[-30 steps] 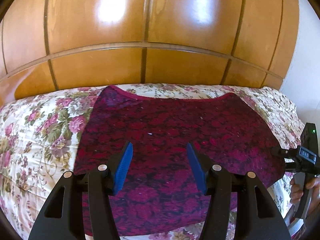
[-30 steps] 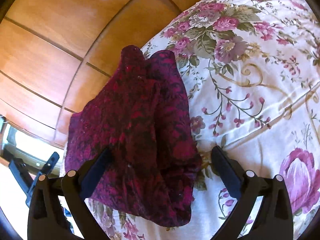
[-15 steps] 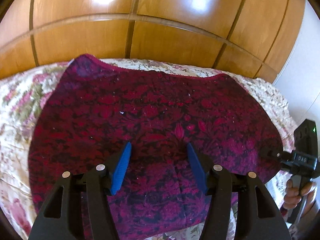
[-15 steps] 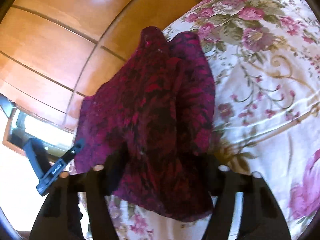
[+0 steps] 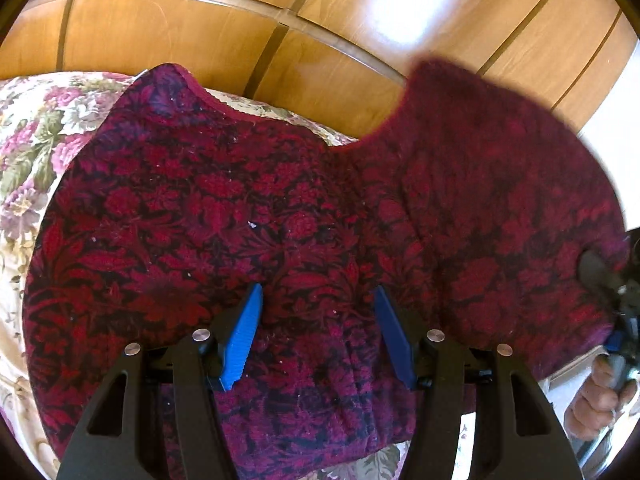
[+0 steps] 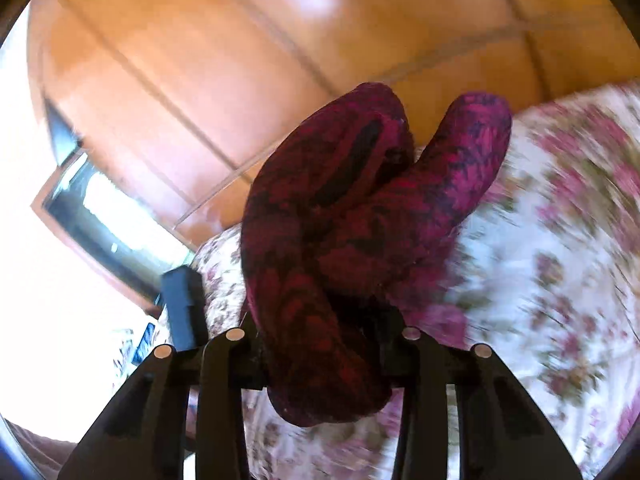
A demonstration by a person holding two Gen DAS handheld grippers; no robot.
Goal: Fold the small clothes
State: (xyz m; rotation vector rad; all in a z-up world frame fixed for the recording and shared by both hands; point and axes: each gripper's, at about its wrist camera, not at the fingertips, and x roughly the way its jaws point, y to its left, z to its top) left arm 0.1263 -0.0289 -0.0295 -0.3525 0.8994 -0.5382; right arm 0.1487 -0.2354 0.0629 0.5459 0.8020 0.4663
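**mika_folds:** Wood panelling fills the whole back of the left wrist view, glossy with light glare, and below it sits the bed with a floral bedspread. On top of that lies the garment, dark red knit with a black flower pattern. Its left part is flat on the bedspread, with the edge trim curving along the top.

**dan_r:** And the left tool?

**mika_folds:** Blue pads spread wide apart, hovering over the near middle of the fabric, not gripping anything. Can't tell if the tips actually touch the cloth. Further right, the garment's right side is lifted up off the bed and blurry, rising in front of the panelling. At the far right edge you can see the right tool at the corner of the cloth, with the person's hand under it.

**dan_r:** So the right one has it?

**mika_folds:** Yep. In the right wrist view the right tool is pinching a bunched fold of the garment, which piles up between the fingers and hides the pads. Off to the right of it the bedspread is smeared with motion blur.
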